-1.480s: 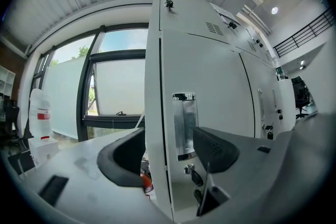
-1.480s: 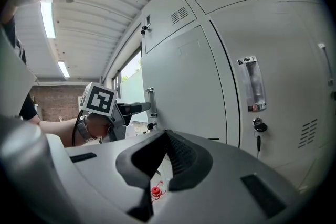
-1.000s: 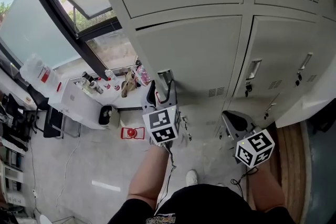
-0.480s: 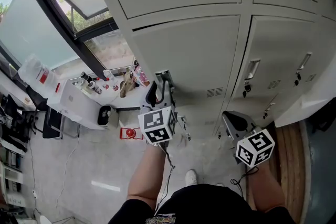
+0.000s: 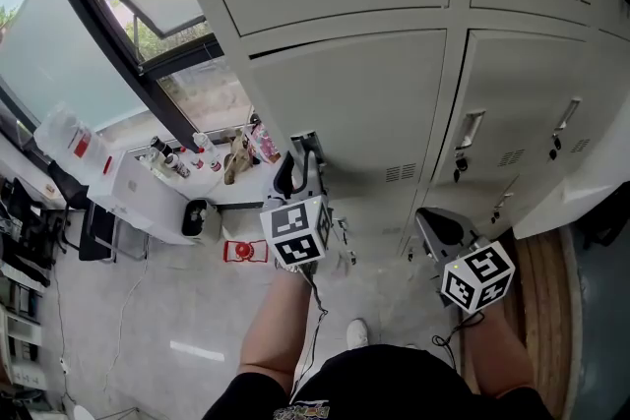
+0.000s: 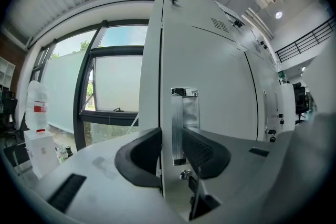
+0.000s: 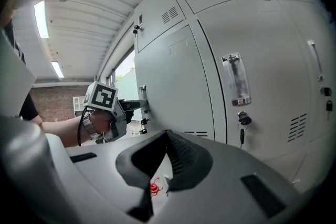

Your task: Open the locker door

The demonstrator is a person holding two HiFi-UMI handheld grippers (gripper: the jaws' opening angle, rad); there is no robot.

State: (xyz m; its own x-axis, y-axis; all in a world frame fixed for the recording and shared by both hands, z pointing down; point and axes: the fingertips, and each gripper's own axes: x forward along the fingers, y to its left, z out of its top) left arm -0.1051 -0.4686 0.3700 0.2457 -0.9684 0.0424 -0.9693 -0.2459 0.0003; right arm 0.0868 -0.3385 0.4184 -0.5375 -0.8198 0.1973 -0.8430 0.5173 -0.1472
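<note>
On locker door (image 5: 354,103) edge, L tongs (image 5: 307,154) level

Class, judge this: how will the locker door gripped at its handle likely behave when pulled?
Probably stiff: the locker door looks like flat painted sheet metal. It should swing, not slide; a dark gap shows along its top edge. The left tongs, whose jaws have just been closing on the shiny handle, might slip.
</note>
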